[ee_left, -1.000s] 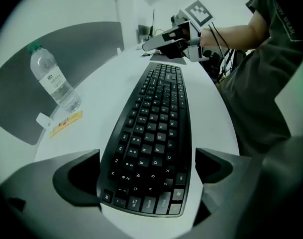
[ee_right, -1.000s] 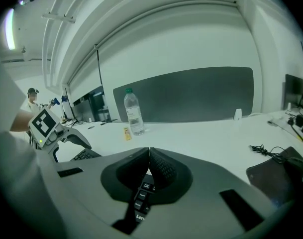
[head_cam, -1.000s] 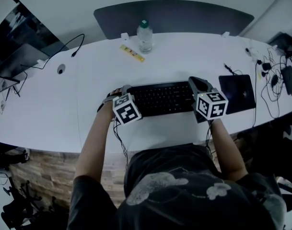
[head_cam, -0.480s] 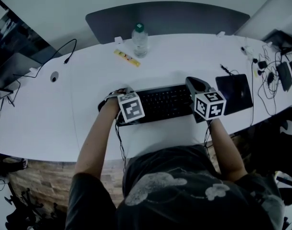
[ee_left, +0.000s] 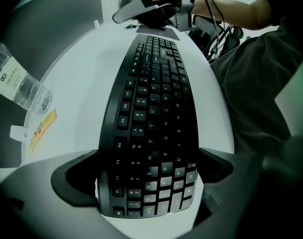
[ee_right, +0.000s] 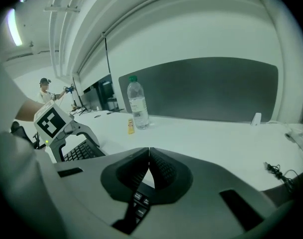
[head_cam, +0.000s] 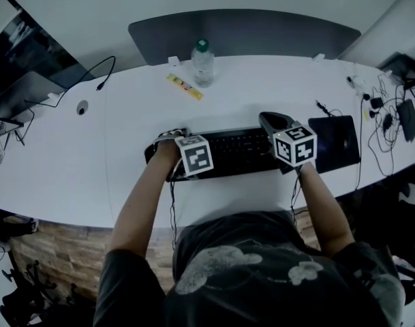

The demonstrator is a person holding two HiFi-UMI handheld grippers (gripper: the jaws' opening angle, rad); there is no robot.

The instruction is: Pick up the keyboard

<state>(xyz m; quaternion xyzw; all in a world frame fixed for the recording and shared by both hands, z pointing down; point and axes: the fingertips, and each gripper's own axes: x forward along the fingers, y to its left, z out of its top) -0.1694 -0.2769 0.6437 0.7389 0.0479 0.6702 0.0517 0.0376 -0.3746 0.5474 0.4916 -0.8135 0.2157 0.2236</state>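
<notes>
A black keyboard (head_cam: 231,152) lies on the white table (head_cam: 125,155) in front of the person. My left gripper (head_cam: 187,161) points straight down over its left end. In the left gripper view the two fingers (ee_left: 74,176) straddle that end of the keyboard (ee_left: 151,113) across its width, and my left gripper (ee_left: 147,183) is shut on it, the pads against its long edges. My right gripper (head_cam: 274,121) is shut with nothing in it. Its tips (ee_right: 149,156) hover over the right end's keys (ee_right: 139,203).
A water bottle (head_cam: 202,63) and a yellow strip (head_cam: 185,86) stand behind the keyboard, before a grey divider panel (head_cam: 241,33). A black pad (head_cam: 336,140) lies to the right, with tangled cables (head_cam: 391,114) beyond. A cable runs by a grommet (head_cam: 82,107) at the left.
My left gripper has tilted over the keyboard's left end. The shut right gripper has shifted a little over the right end. The keyboard stays on the table.
</notes>
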